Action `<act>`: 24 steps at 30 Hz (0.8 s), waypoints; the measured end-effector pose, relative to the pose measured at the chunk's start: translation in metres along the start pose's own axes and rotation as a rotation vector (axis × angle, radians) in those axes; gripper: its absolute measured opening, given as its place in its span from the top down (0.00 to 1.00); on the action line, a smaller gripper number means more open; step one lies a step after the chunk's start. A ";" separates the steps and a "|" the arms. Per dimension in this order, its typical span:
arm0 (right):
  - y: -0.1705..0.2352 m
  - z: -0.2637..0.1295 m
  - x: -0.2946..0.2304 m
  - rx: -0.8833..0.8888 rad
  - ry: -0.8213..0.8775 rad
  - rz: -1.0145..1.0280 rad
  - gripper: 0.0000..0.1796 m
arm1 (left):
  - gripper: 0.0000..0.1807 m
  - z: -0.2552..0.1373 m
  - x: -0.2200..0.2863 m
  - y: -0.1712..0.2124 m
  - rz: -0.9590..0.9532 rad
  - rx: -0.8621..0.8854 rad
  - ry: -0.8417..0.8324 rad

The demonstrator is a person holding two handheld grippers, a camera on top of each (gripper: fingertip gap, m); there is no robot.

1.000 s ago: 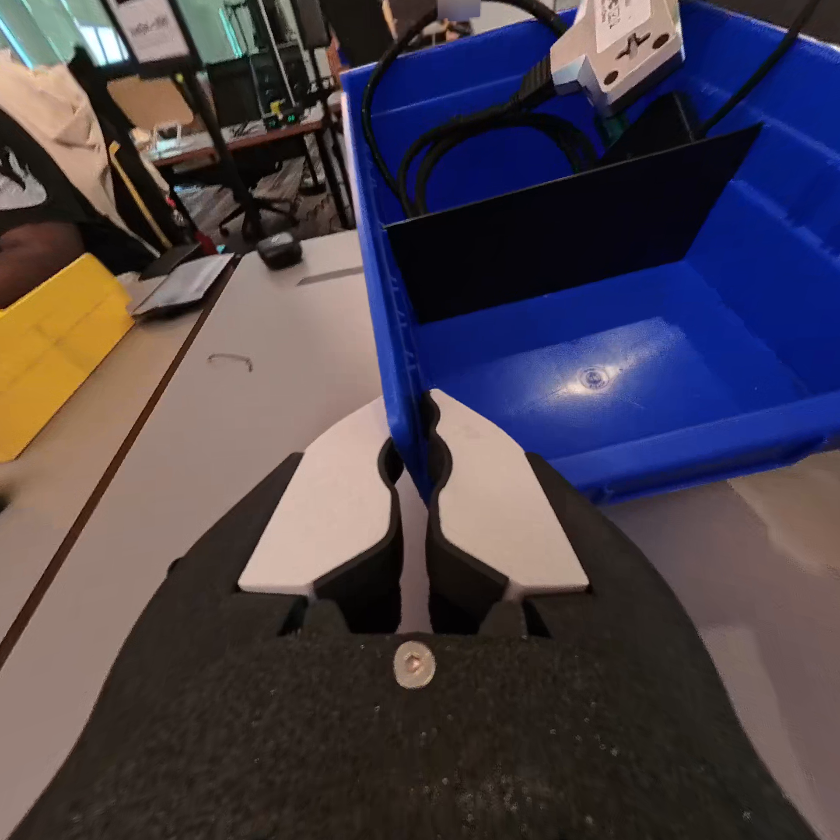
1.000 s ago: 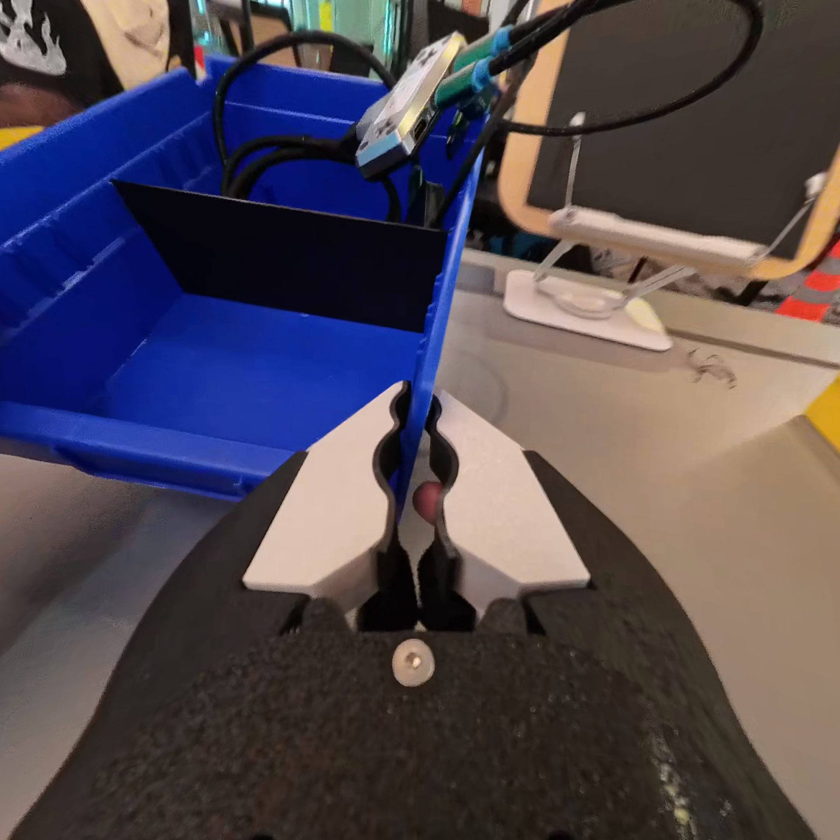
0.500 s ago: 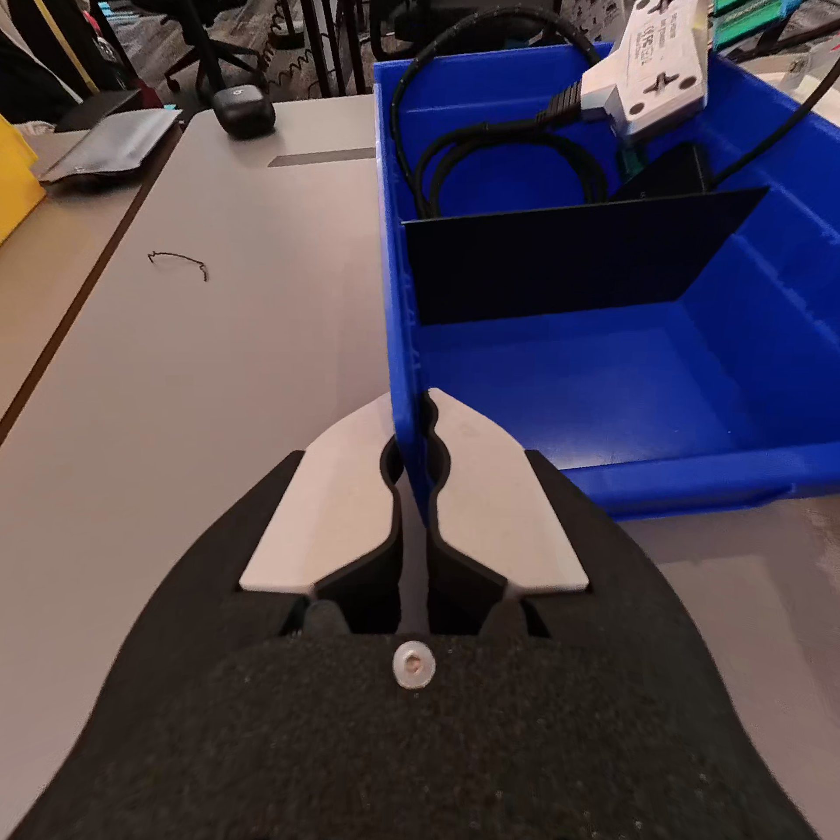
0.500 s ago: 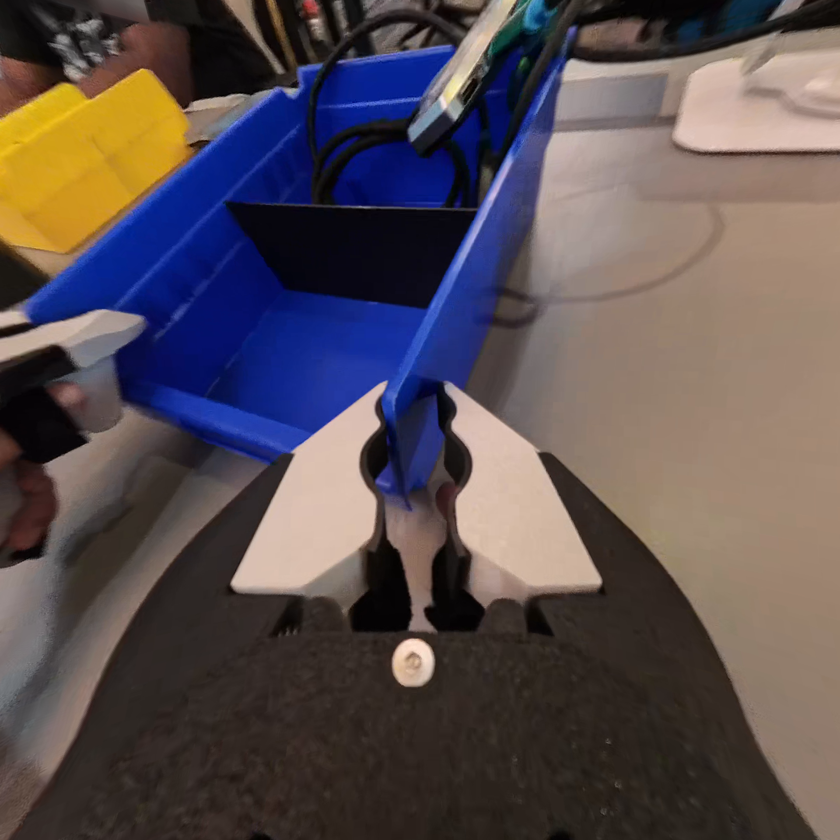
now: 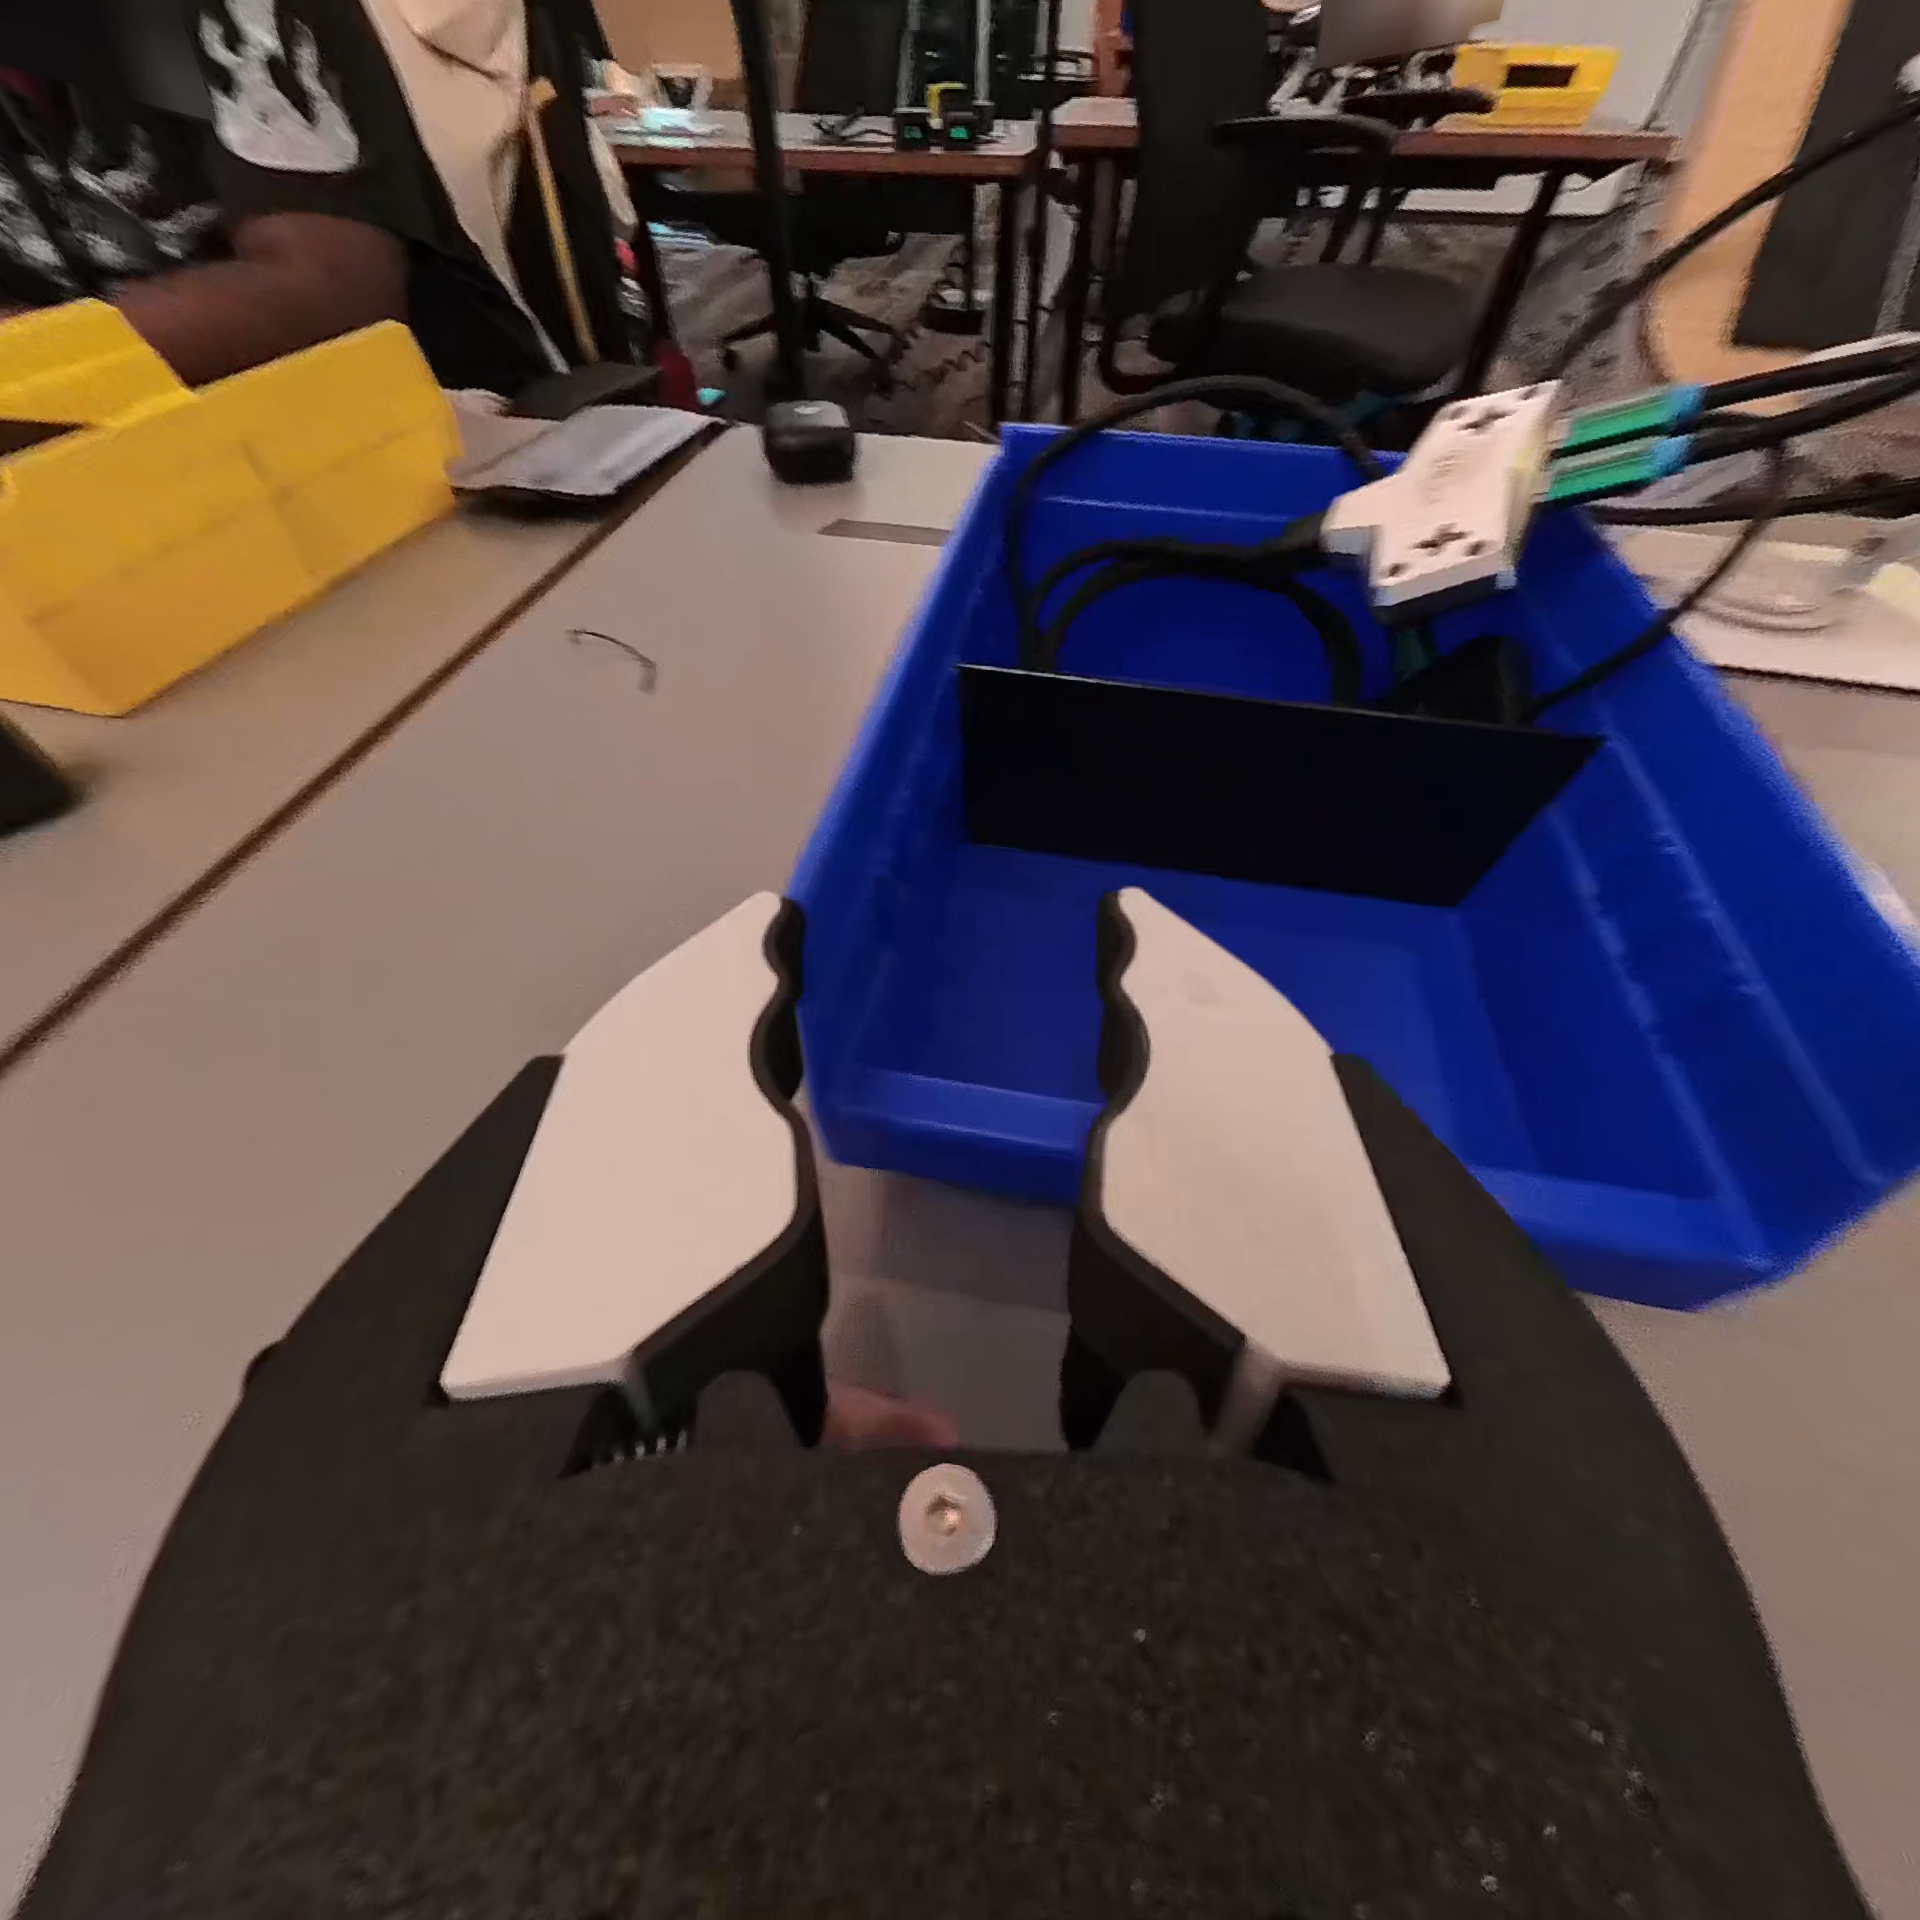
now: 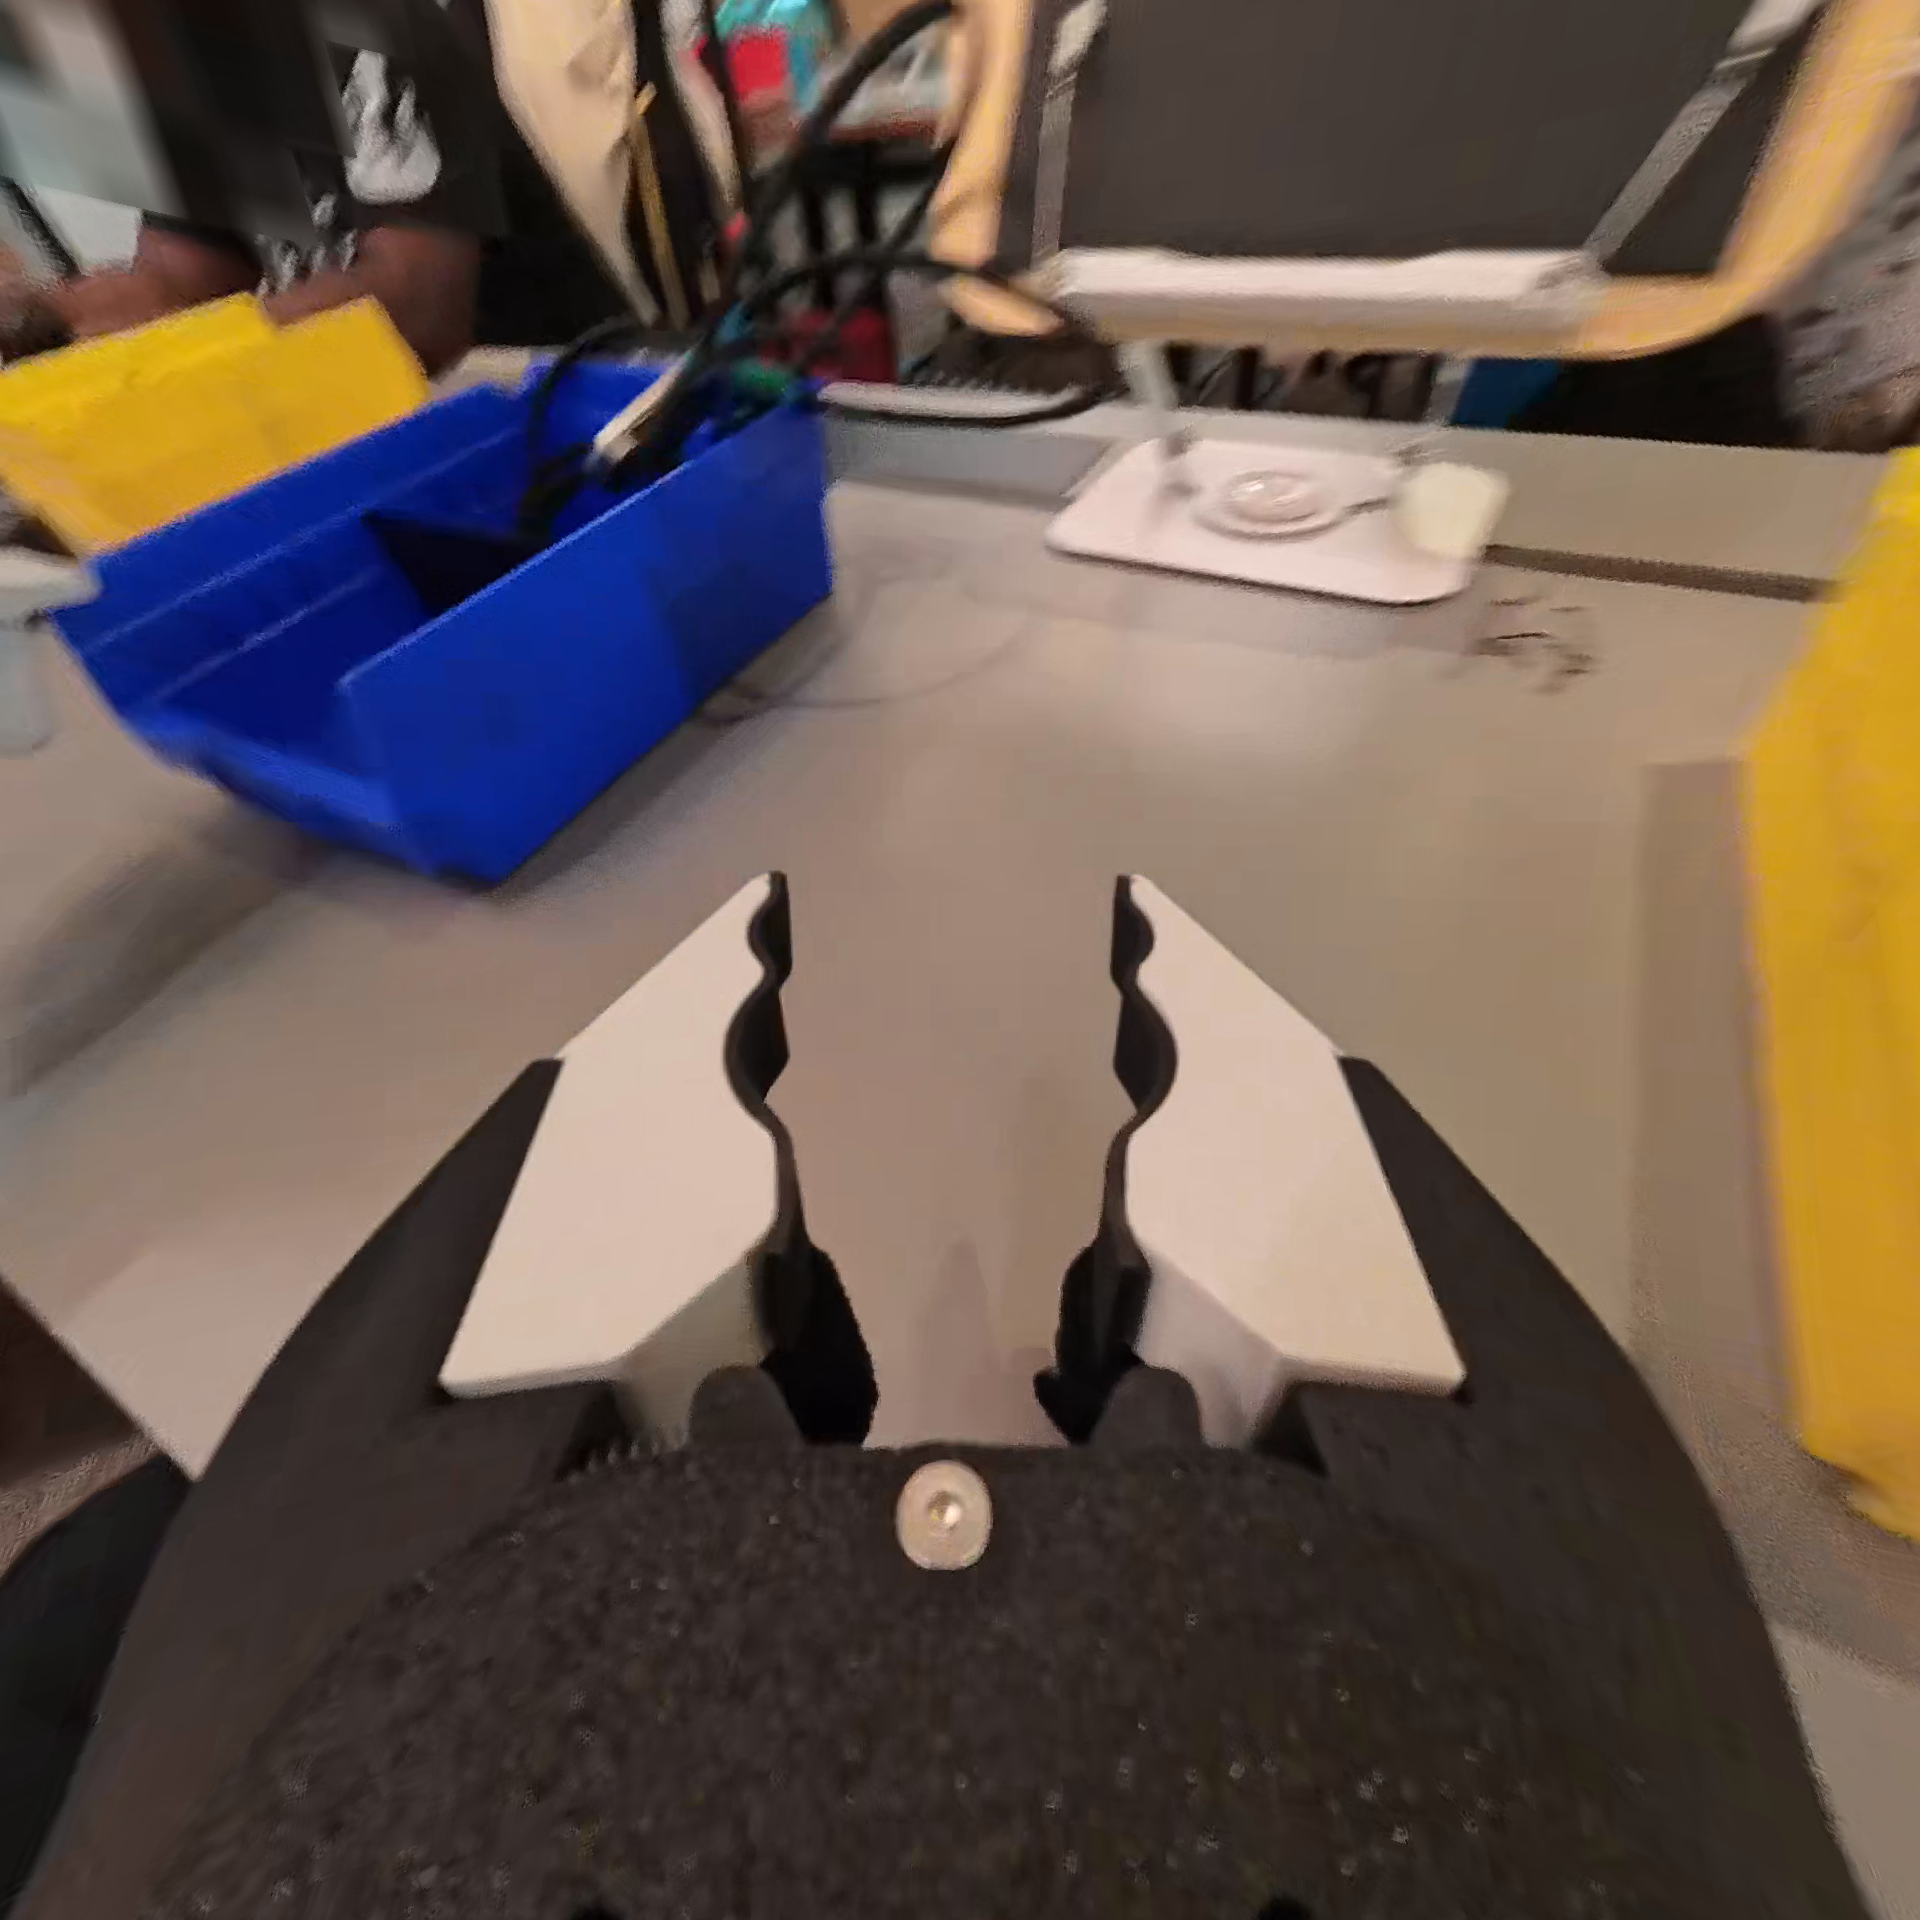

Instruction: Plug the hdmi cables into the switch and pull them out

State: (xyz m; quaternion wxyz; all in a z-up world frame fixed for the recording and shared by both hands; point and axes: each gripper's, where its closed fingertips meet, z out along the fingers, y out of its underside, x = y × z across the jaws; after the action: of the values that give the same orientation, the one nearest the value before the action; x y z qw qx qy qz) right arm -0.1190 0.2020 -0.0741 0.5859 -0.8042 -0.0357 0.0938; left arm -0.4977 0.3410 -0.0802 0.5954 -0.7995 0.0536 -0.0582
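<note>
Both grippers are sitting empty right now. The left hand-held gripper [image 5: 948, 997] is hanging with its jaws spread wide just in front of the near-left corner of the blue bin [image 5: 1621, 1049], which fills the middle right of its view, and nothing is between the fingers. The right hand-held gripper [image 6: 948, 977] is also spread wide and holding nothing, hovering over bare table [image 6: 1247, 790], with the bin well off in the upper left of its frame. The switch [image 5: 1444, 509] is the pale grey block in the upper right of the left view, sitting up above the bin's back compartment instead of lying flat, and I'm guessing the stiff cables are propping it there. Two teal-ended hdmi cables [image 5: 1621, 436] are already plugged into its right side and running off the frame edge, while a black lead is looping down behind the dark divider [image 5: 1247, 790]. The front compartment is looking empty. So it looks to me like the plugging half is done and the pulling half is what's left, though neither gripper is anywhere near the plugs yet. Yellow bins [image 5: 208, 499] are parked at the left, out of the way.
</note>
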 end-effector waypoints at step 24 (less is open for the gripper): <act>0.057 -0.130 0.213 0.089 0.424 0.217 0.69 | 0.74 -0.049 0.148 0.055 0.072 -0.104 0.557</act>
State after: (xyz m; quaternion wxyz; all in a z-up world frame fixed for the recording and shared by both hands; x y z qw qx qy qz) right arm 0.1114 0.0987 -0.1126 0.6017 -0.7783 0.1792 -0.0134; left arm -0.3601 0.2559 -0.1149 0.5177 -0.7797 0.2466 -0.2517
